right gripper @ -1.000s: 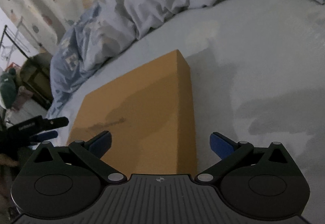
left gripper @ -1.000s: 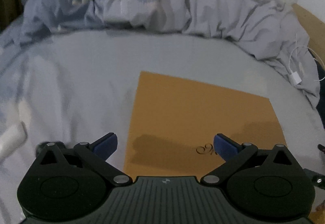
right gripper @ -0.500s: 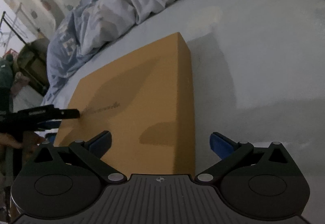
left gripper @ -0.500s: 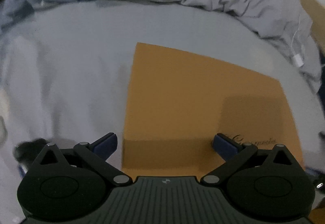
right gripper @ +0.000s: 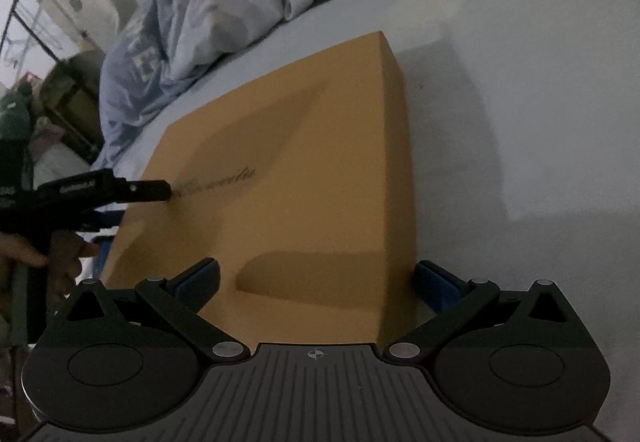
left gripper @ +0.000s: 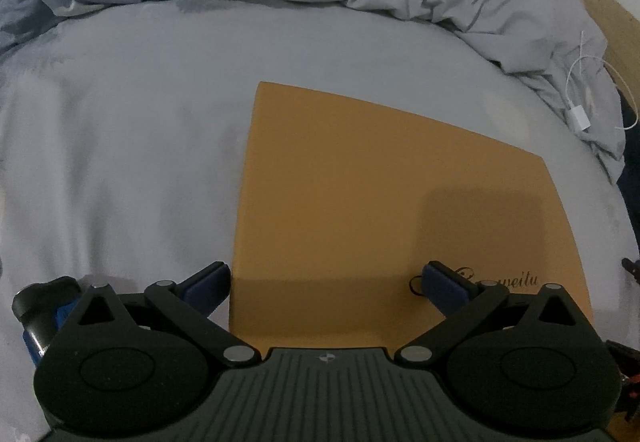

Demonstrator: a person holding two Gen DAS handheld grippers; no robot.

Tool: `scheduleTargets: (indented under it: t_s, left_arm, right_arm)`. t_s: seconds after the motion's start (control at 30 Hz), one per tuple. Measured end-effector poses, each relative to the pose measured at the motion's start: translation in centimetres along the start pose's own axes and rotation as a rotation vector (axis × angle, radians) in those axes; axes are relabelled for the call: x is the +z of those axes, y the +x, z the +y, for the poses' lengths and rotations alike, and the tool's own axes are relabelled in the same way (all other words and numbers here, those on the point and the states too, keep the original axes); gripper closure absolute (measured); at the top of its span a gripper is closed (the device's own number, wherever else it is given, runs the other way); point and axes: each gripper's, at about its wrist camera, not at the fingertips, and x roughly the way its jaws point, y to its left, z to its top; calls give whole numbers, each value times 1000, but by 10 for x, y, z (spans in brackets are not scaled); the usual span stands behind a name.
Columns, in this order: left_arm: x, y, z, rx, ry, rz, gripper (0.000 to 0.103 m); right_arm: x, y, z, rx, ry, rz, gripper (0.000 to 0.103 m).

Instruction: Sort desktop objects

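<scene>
Both tools spread wide at the near end of an orange box on the bed

The bed (left gripper: 120, 145) carries the orange box (left gripper: 360, 209) flat toward its right edge, long axis running away from both tools. The left tool (left gripper: 326, 280), fingers apart and empty, straddles the box's near left corner; the right tool (right gripper: 316, 278), likewise apart, straddles the near right corner. Neither looks clearly nearer.

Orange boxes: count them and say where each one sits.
1. The orange box lies flat on the bed sheet, in front of both open grippers; the right wrist view shows the same box. Others may be hidden.
</scene>
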Motion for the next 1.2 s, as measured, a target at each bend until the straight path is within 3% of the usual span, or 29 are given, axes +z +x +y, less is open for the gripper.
scheduleTargets:
  t_s: [0.33,0.73,1.2]
  left_arm:
    - [3,-4,-19,6,41,12,0]
    - [17,-30,-49,21,90,-35,0]
    - [21,-79,-68,50,98,-121,0]
  right_arm:
    - [3,-4,4,-56,-9,-10,0]
    - [16,-36,-9,-11,60,-121,0]
    - [31,-67,5,35,34,-198,0]
